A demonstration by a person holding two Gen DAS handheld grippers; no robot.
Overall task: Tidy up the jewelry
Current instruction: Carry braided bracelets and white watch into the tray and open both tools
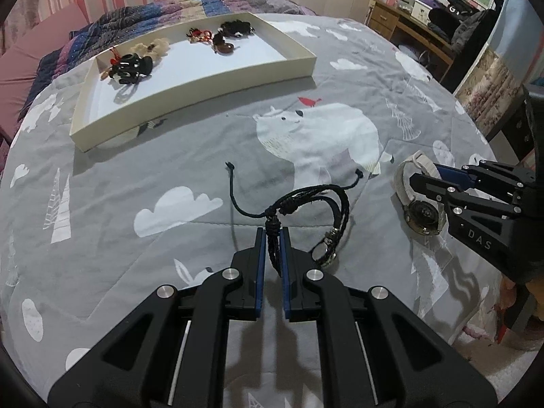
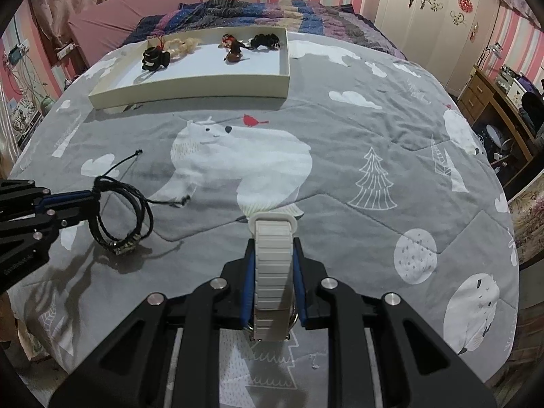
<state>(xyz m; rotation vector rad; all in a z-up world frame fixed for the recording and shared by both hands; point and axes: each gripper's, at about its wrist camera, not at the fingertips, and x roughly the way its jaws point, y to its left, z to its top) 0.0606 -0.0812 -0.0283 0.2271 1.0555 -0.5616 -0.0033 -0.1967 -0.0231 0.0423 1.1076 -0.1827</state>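
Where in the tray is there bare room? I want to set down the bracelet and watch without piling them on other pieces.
The tray is bare along its near wall and in its near-right corner. Its far side is crowded: black hair clip, blond scrunchie, red-brown piece, dark scrunchie. The left gripper holds the bracelet, the right gripper the watch.

Black braided bracelet, cream watch, grey quilt (white bears).
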